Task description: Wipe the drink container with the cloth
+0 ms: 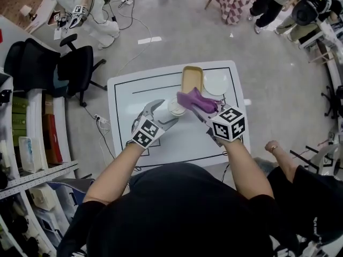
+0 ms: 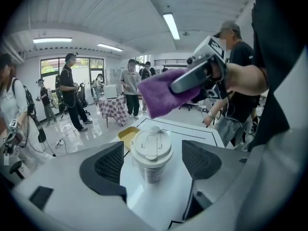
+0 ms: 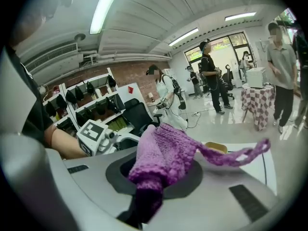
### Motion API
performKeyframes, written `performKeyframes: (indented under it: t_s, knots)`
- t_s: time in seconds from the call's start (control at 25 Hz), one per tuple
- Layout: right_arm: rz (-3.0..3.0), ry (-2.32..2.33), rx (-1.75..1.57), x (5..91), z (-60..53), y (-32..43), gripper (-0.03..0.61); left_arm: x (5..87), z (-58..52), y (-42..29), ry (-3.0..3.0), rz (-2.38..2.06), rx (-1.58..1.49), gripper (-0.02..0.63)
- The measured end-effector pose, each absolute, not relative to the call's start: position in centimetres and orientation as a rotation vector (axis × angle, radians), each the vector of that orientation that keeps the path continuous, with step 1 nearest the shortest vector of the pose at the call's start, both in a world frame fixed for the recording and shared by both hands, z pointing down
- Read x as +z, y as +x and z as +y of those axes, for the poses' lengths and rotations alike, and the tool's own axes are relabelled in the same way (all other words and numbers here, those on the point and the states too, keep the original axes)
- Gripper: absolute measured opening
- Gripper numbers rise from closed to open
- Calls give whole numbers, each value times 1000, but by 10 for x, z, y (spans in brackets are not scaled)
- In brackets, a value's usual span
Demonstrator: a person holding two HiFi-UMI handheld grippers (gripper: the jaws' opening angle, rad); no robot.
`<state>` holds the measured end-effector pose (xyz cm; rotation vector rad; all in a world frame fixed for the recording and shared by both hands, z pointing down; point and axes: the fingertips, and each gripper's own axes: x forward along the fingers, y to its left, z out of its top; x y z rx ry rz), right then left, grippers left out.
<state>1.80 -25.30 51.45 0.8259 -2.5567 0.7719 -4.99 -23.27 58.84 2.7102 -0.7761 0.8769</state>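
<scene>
A white lidded drink cup stands upright on the white table. My left gripper is open around it; in the left gripper view the cup stands between the two dark pads with a gap on each side. My right gripper is shut on a purple knitted cloth and holds it just above and to the right of the cup. In the right gripper view the cloth bunches out of the jaws, with a loose strand trailing right.
A yellow tray and a white plate lie at the table's far edge. A black office chair stands left of the table, shelves run along the left wall, and several people stand around the room.
</scene>
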Motion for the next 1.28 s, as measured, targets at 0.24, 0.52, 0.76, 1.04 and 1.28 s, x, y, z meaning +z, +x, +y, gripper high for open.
performKeyframes:
  t_s: [0.24, 0.52, 0.76, 1.04, 1.28]
  knots:
    - [-2606, 585, 787, 513, -252, -33, 78, 611, -245, -35, 2701, -772, 914, 419]
    - [-2534, 382, 886, 556, -240, -63, 78, 624, -256, -25, 2738, -812, 945, 422]
    - [-2397, 400, 889, 591, -237, -60, 78, 634, -257, -24, 2750, -819, 1064, 422]
    - [-2346, 444, 806, 599, -242, -57, 78, 637, -258, -27, 2770, -833, 1069, 420]
    - [-2332, 496, 784, 599, -255, -37, 83, 637, -258, -23, 2771, -826, 1076, 420]
